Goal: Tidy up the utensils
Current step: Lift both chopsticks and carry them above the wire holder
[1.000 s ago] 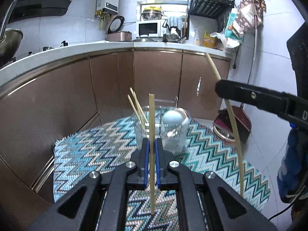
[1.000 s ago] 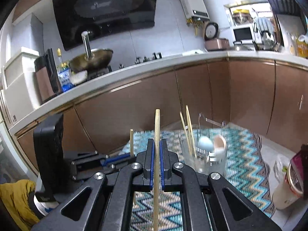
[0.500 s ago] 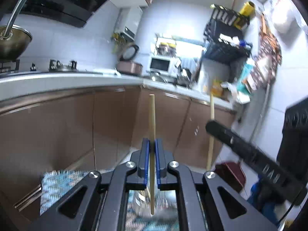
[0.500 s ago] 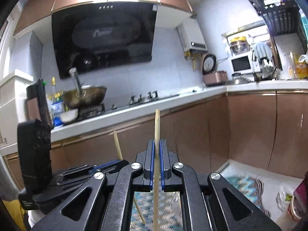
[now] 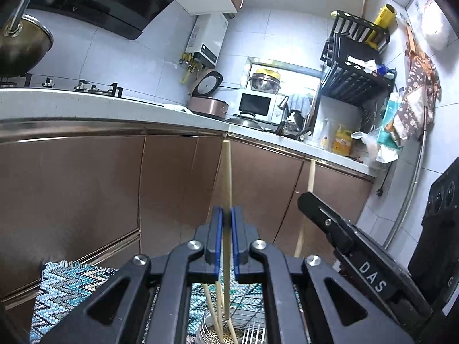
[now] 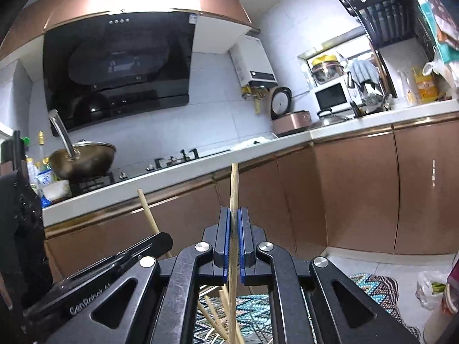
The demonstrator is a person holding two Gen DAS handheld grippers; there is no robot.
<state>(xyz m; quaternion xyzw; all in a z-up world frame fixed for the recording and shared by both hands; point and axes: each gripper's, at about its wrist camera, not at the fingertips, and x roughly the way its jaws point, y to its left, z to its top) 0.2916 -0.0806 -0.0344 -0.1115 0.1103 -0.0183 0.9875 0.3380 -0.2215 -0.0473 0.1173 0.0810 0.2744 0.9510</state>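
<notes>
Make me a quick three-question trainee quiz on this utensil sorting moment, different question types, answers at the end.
1. True or false: the left gripper has its jaws shut on a chopstick.
2. Multiple choice: what does the right gripper hold? A) a fork B) a chopstick C) nothing
3. Short answer: in the left wrist view, what stands just below the left gripper, with chopsticks already in it?

Key:
1. True.
2. B.
3. A utensil holder on the zigzag mat.
</notes>
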